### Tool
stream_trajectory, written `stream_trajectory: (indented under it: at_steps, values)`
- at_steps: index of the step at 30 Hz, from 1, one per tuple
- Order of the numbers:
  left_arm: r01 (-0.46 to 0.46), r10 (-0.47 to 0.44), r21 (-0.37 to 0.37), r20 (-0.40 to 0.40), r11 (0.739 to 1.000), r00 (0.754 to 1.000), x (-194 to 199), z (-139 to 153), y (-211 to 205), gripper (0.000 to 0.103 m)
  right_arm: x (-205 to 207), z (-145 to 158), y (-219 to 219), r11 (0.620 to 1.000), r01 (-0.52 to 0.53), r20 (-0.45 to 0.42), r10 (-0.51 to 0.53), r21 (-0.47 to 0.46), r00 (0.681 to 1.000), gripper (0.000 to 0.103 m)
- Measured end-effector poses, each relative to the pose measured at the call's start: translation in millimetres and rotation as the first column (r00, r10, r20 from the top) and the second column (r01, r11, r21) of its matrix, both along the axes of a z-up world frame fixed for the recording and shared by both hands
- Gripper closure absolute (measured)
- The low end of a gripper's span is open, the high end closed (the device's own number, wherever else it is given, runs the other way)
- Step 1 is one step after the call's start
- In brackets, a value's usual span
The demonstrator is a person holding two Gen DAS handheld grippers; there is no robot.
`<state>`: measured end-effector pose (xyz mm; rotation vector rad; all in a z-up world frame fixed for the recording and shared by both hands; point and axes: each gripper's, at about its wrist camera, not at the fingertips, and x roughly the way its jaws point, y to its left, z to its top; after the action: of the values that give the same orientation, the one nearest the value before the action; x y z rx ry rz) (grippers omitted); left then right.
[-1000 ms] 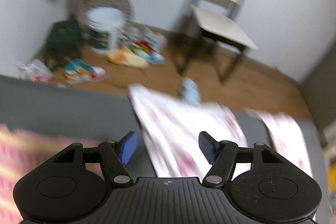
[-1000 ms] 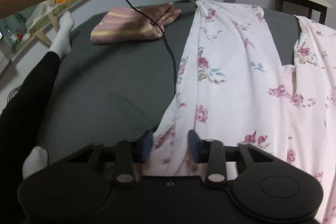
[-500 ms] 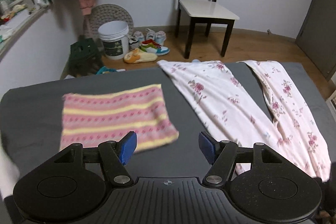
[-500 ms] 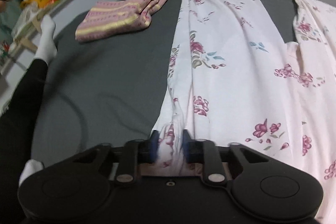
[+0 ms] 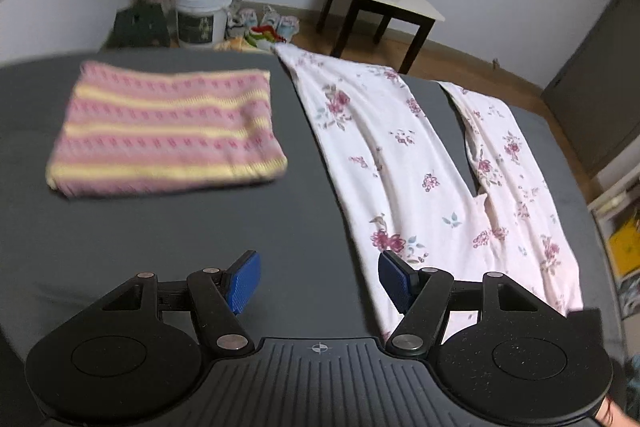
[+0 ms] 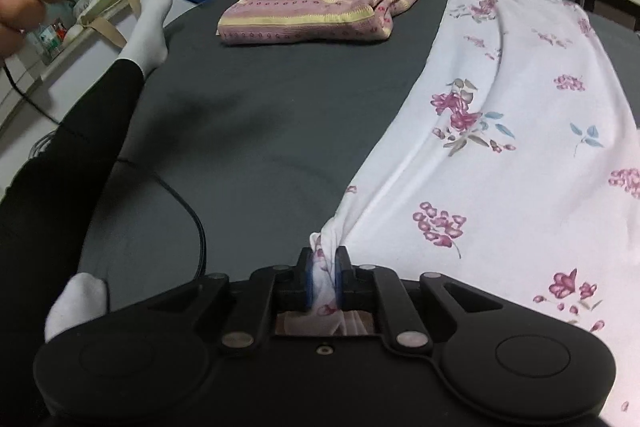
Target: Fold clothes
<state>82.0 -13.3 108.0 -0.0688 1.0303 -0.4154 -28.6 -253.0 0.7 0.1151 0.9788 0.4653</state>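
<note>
Two tools: right tool now clamped on floral trousers, lower centre; left tool open; fold underway.

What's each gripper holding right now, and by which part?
Right gripper is shut on the floral pajama pants, pinching a bunched bit of their near left edge. Left gripper is open, holding nothing.

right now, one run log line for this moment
step: fold pants | left gripper: open, empty, above bed | right gripper: shut on pants edge | striped cloth: folded, aside
</note>
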Motion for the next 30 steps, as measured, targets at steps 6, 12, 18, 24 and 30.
stream_trajectory:
  at_steps: [6,12,18,24,30]
  values:
    - [-0.058,0.061,-0.124,0.02,0.991,0.998,10.4,-43.7,-30.3,0.037,-20.0,20.1,-5.4,0.999,-0.042,0.088,0.042,-0.004,0.995,0.069]
    - [0.0,0.016,-0.183,0.088,0.983,0.996,10.3,-60.9,-75.5,0.037,-21.7,41.0,-80.9,0.981,0.163,0.117,-0.175,0.105,0.978,0.059]
    - [0.004,-0.006,-0.172,-0.01,0.985,1.0,-14.6,-111.5,-102.4,0.037,-4.9,19.5,-142.6,0.897,0.443,0.005,-0.443,-0.008,0.897,0.058]
    - [0.057,-0.05,-0.066,0.103,0.996,0.993,-44.7,-130.7,-102.7,0.037,2.4,3.4,-155.2,0.864,0.501,-0.05,-0.503,-0.045,0.863,0.048]
    - [-0.099,0.109,-0.174,0.05,0.98,0.993,-47.3,-113.4,-54.6,0.037,-0.6,15.9,-153.4,0.891,0.45,-0.057,-0.447,0.061,0.893,0.048]
